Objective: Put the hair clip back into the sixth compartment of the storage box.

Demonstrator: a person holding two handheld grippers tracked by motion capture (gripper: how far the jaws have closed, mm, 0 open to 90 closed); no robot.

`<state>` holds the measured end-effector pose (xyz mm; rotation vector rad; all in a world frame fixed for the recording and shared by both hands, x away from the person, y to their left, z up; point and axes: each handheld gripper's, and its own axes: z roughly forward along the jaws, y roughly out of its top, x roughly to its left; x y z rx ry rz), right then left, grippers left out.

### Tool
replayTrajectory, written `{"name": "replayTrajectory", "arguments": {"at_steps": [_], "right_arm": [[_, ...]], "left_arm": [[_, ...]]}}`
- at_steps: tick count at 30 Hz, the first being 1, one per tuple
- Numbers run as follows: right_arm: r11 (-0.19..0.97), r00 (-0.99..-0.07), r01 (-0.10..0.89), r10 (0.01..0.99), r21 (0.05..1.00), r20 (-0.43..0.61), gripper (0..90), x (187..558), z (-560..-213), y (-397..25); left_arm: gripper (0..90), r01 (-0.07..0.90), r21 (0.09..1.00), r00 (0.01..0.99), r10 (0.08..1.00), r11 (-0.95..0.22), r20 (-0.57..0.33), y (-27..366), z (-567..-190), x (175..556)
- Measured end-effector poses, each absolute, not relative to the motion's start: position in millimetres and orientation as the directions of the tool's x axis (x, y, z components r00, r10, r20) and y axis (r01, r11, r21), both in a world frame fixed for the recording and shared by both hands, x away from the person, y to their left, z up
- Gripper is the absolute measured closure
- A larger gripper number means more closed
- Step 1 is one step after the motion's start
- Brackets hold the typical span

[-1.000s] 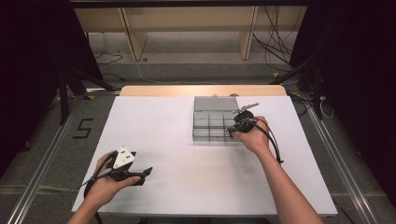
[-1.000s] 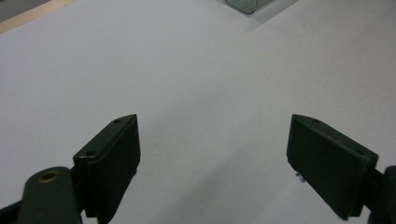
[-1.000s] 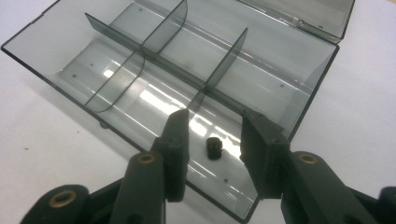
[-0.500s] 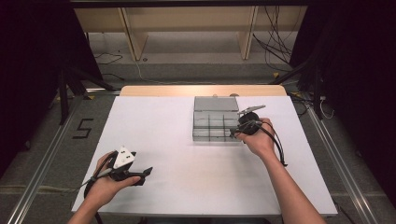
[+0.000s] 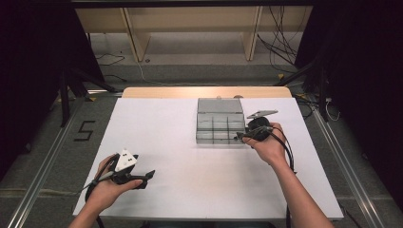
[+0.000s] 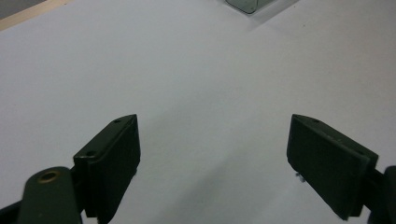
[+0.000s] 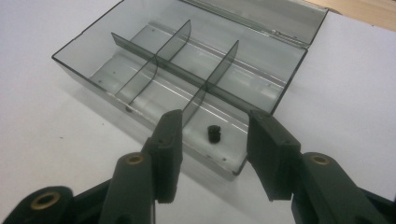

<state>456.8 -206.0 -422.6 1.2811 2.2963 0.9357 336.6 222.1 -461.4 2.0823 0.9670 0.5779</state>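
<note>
While right gripper [image 7: 212, 156] gapes empty: small black part [image 7: 213, 133] just beyond, in box [image 7: 93, 42].

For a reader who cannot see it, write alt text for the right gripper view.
A small black part lies in the nearest compartment of an open, clear grey divided box on a white table. The right gripper points at it, jaws apart with nothing between them. The box's lid lies folded back behind.

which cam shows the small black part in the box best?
Right gripper view: the small black part lies in the near compartment of the clear divided box, between the open jaws. High view is too coarse to resolve it; left gripper view catches just a box corner.
</note>
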Motion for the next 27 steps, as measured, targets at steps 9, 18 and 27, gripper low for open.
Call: {"name": "replayTrajectory", "arguments": {"at_steps": [9, 18, 27], "right_arm": [[0.356, -0.541, 0.608, 0.840, 0.709, 0.041, 53.4, 442.3, -424.4, -216.5], [0.328, -0.553, 0.596, 0.829, 0.733, 0.078, 48.4, 427.8, -429.2, -226.9], [0.297, -0.558, 0.574, 0.824, 0.763, 0.100, 40.6, 411.3, -434.9, -238.2]], "left_arm": [[16.9, 0.449, 0.784, 0.611, 0.787, -0.428, 0.080, 222.5, -461.6, 336.3], [17.0, 0.452, 0.784, 0.611, 0.788, -0.426, 0.076, 222.6, -462.1, 336.3], [16.9, 0.452, 0.787, 0.610, 0.789, -0.421, 0.072, 221.7, -462.2, 336.0]]}}
